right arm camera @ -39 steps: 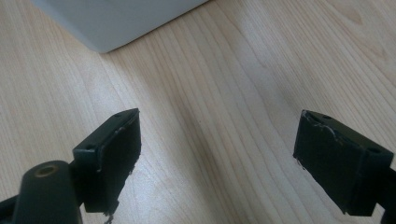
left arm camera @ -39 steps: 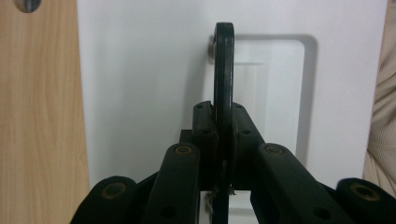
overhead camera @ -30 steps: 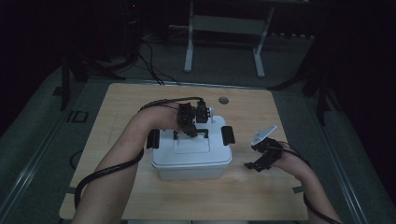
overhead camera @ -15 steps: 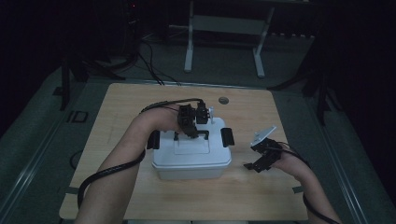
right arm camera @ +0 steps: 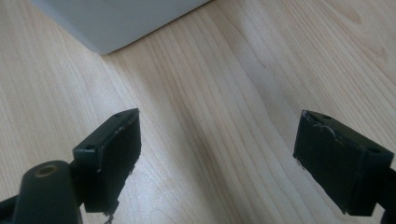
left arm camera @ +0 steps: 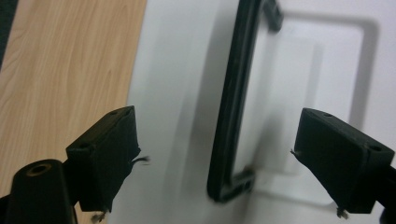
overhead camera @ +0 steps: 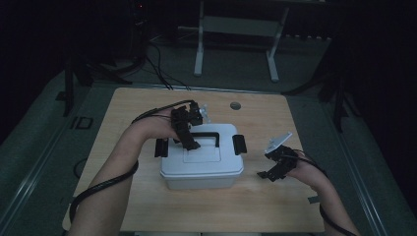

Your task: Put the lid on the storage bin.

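A white lidded box (overhead camera: 201,162) sits mid-tabletop (overhead camera: 147,105). The left gripper (left arm camera: 215,154) hangs over its lid, jaws wide, straddling the black handle (left arm camera: 231,116). The right gripper (overhead camera: 270,169) hovers just right of the box, jaws wide above bare wood

Box (overhead camera: 201,164) mid-table (overhead camera: 275,206); left gripper (overhead camera: 191,142) above it, right gripper (overhead camera: 269,169) beside.

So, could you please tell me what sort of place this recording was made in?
Probably a lab or studio set up for recording handling. A bare wooden table stands in a dark room, cables trail over the grey floor, and a metal stand sits behind. On the table is just a white box.
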Motion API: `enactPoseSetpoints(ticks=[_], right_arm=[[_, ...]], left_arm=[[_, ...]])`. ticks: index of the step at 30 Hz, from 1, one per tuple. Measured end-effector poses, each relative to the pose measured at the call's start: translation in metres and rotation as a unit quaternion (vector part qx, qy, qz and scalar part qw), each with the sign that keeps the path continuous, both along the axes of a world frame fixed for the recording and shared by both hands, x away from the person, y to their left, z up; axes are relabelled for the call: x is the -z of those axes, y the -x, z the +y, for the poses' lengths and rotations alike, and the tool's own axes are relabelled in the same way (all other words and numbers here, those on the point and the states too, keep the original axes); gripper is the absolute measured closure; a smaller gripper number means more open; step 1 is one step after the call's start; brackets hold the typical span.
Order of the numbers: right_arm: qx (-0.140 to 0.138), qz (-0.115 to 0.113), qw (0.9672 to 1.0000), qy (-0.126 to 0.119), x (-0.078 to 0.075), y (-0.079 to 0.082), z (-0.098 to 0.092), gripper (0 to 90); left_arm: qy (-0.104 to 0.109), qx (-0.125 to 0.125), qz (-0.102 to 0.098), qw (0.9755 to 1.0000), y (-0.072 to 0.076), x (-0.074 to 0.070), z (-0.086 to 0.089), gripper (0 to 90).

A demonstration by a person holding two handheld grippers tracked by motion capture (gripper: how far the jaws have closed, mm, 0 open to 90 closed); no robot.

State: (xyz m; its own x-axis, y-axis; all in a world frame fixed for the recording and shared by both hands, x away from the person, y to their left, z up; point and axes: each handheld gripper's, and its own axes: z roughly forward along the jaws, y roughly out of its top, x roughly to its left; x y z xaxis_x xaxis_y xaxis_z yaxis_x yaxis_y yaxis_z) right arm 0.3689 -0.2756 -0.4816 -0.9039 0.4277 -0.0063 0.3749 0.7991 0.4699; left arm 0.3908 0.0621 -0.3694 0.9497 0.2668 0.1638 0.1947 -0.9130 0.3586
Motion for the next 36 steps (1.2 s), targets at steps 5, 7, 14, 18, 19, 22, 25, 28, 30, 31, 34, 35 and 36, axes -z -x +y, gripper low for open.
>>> enactPoseSetpoints(ticks=[5,7,14,18,19,22,25,28,30,31,34,35,36], right_arm=[[0.009,0.000,1.0000,-0.003,0.001,0.001,-0.003,14.5],[0.013,0.002,0.9999,-0.003,0.002,0.001,-0.005,14.5],[0.021,0.004,0.9997,-0.007,0.005,0.001,-0.008,14.5],[0.023,0.004,0.9997,-0.009,0.006,0.001,-0.008,14.5],[0.023,0.004,0.9997,-0.009,0.007,0.001,-0.008,14.5],[0.024,0.005,0.9997,-0.008,0.007,0.002,-0.008,14.5],[0.024,0.005,0.9996,-0.012,0.008,0.003,-0.008,14.5],[0.026,0.005,0.9996,-0.011,0.007,0.004,-0.010,14.5],[0.028,0.004,0.9995,-0.015,0.006,0.004,-0.012,14.5],[0.029,0.004,0.9994,-0.016,0.006,0.004,-0.012,14.5],[0.035,-0.001,0.9992,-0.021,0.006,0.004,-0.016,14.5],[0.038,-0.002,0.9990,-0.022,0.005,0.004,-0.017,14.5],[0.041,-0.002,0.9989,-0.024,0.006,0.004,-0.018,14.5]], left_arm=[[0.054,-0.021,-0.005,0.9983,0.003,0.006,0.027,9.0],[0.064,-0.029,-0.011,0.9974,0.006,0.008,0.037,9.1],[0.093,-0.046,-0.024,0.9943,0.014,0.009,0.067,9.1],[0.114,-0.072,-0.035,0.9903,0.021,0.012,0.090,9.1],[0.121,-0.078,-0.041,0.9887,0.022,0.011,0.094,9.1],[0.132,-0.091,-0.034,0.9864,0.025,0.012,0.104,9.1],[0.143,-0.100,-0.032,0.9842,0.030,0.013,0.115,9.1],[0.146,-0.107,-0.034,0.9829,0.034,0.015,0.123,9.1],[0.146,-0.113,-0.035,0.9823,0.036,0.018,0.129,9.1],[0.149,-0.119,-0.028,0.9812,0.038,0.019,0.133,9.1],[0.157,-0.134,-0.031,0.9780,0.042,0.022,0.143,9.1],[0.158,-0.136,-0.033,0.9775,0.043,0.023,0.146,9.1],[0.161,-0.139,-0.031,0.9766,0.045,0.024,0.149,9.1]])
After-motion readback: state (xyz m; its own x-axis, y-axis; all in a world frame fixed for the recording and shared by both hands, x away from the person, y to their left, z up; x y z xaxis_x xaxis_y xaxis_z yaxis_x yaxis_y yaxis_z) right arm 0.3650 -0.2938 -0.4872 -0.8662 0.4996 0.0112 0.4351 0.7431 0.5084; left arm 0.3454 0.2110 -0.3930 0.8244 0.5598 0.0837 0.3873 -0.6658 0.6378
